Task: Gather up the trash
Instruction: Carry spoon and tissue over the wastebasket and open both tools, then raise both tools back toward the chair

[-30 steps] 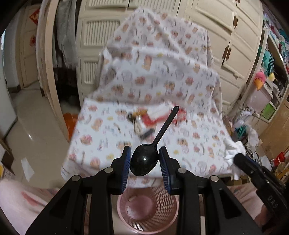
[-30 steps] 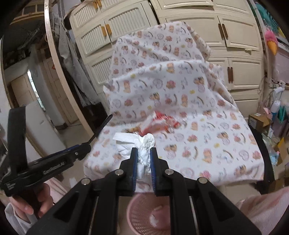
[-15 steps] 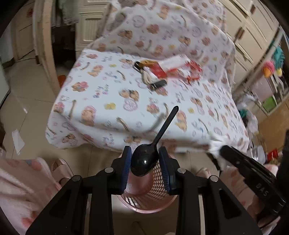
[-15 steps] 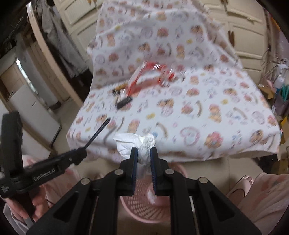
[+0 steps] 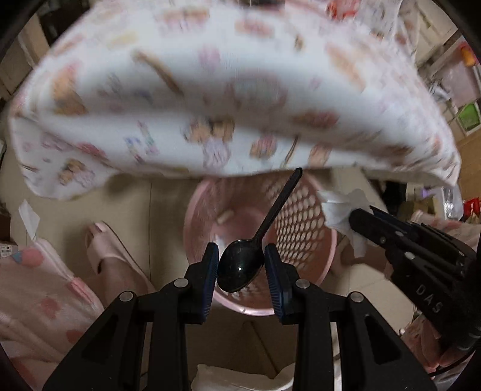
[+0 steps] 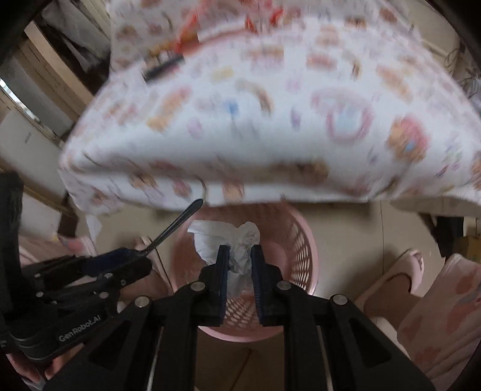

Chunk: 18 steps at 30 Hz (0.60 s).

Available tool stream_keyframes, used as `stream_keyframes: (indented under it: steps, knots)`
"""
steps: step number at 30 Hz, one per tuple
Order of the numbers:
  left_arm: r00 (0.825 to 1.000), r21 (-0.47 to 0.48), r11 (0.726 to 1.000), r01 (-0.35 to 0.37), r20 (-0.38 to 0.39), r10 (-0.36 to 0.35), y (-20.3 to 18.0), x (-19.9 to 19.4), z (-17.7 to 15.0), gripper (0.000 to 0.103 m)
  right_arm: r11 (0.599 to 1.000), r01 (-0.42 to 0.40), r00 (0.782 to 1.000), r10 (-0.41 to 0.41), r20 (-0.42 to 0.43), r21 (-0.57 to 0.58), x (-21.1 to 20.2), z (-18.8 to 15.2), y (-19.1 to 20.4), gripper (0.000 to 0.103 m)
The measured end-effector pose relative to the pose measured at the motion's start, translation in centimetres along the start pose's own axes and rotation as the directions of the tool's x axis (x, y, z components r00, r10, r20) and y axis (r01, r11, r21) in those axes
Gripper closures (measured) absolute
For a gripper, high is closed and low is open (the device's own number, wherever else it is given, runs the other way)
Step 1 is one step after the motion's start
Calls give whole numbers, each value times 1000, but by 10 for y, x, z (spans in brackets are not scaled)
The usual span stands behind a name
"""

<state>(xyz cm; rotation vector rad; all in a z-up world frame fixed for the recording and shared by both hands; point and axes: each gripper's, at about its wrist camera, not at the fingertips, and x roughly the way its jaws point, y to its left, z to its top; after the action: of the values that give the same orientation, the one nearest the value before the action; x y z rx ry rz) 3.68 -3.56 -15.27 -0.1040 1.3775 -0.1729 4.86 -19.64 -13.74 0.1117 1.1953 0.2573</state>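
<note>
At the far left of the left wrist view, a pink slipper (image 5: 103,249) is seen on the tiled floor (image 5: 162,222), beside a pink patterned sleeve or trouser leg at the lower left. A black plastic spoon (image 5: 240,267) is pinched by its bowl between the blue pads of the left gripper (image 5: 241,270), with the handle slanted up and to the right. Directly below and beyond the spoon, a pink perforated wastebasket (image 5: 300,228) is seen standing on the floor, partly tucked under the near edge of a cloth with a cartoon print (image 5: 228,90), which is blurred. A small pale scrap is seen inside the basket.

To the right, a crumpled white tissue (image 5: 339,210) is pinched in the right gripper (image 6: 239,270), whose narrow jaws are pressed onto the paper; it is held over the right rim of the basket. In the right wrist view the tissue is seen above the basket's opening. Red wrappers (image 6: 258,21) and a dark object, all blurred, are left on the far part of the cloth. Another pink slipper (image 6: 399,270) is seen at the right.
</note>
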Motion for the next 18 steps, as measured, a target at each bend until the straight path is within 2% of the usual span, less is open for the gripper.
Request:
stream_keyframes:
  steps: [2,5,9,12,13,14,15,16,18]
  knots:
    - [999,-8,1000,-26,-32,25,1,14,1,73,1000,11,998,-11,-60,9,19,-3,-5,88]
    - [997,-12,997,-74,-34,74,2,22,2,73,999,33,991,-28,-129,35,40,-11,-15,88]
    - [995,-5,1000,-19,-100,18,2,33,1,72,996,23,981,-5,-196,87,57,-18,-28,88]
    - [989,9,999,-49,-142,49,1,41,-1,71,994,33,976,-10,-218,103,61,-20,-33,81]
    - [987,15,998,-69,-142,70,2,40,-1,64,994,42,976,-19,-219,103,61,-20,-34,75]
    - [988,13,997,-73,-134,74,3,38,0,50,993,47,975,-23,-220,104,61,-20,-35,71]
    - [990,7,997,-72,-123,72,5,35,1,43,993,49,976,-24,-219,109,61,-20,-35,61]
    - [991,0,997,-73,-114,73,6,32,1,36,992,48,978,-23,-210,117,58,-20,-36,56]
    - [993,-20,997,-73,-96,71,11,25,3,35,992,44,981,-21,-193,119,54,-19,-36,55]
